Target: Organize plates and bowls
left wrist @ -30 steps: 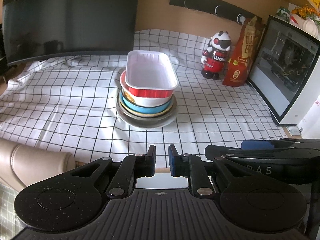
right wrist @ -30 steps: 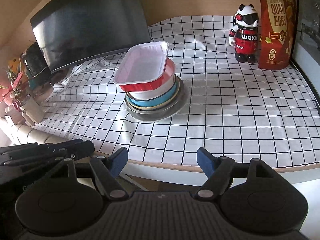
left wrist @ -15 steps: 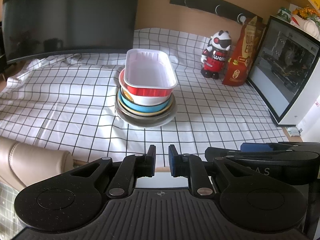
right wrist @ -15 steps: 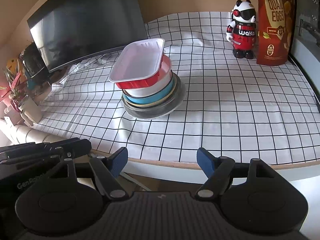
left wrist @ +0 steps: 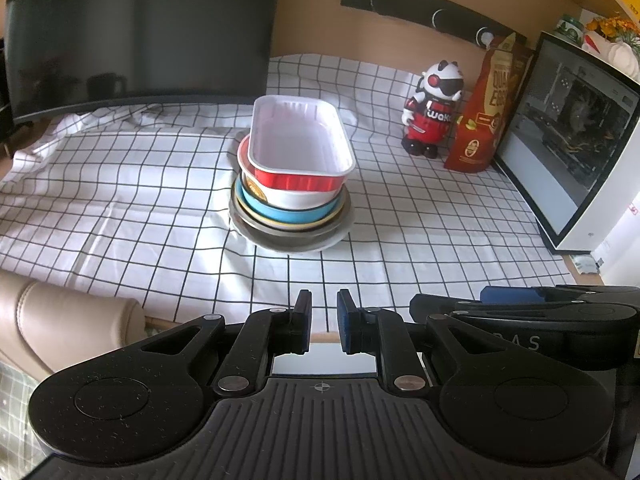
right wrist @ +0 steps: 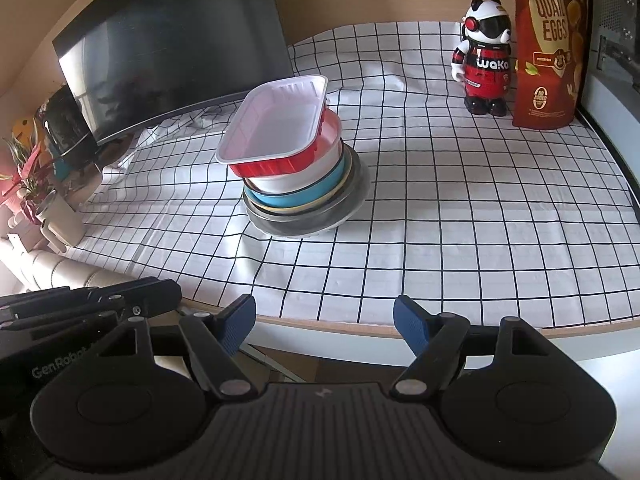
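A stack of dishes stands mid-table on the checked cloth. On top lies a red rectangular tray with a white inside (left wrist: 298, 146) (right wrist: 276, 130). Under it sit a white bowl with a red rim (left wrist: 300, 198), a blue bowl (left wrist: 280, 212) (right wrist: 296, 196), a yellowish plate and a grey plate (left wrist: 292, 238) (right wrist: 316, 220). My left gripper (left wrist: 322, 322) is nearly shut and empty, at the table's near edge, well short of the stack. My right gripper (right wrist: 324, 322) is open and empty, also at the near edge. Each gripper shows sideways in the other's view.
A dark monitor (left wrist: 136, 36) stands behind the stack. A panda figure (left wrist: 434, 108) (right wrist: 484, 56) and a brown quail-egg bag (left wrist: 486, 112) (right wrist: 550, 44) stand at the back right. A white-framed screen (left wrist: 568, 136) lines the right side. A beige cushion (left wrist: 52, 312) lies front left.
Both views have shifted slightly, with the stack a little lower and nearer. The dishes have not moved and neither gripper's opening has changed.
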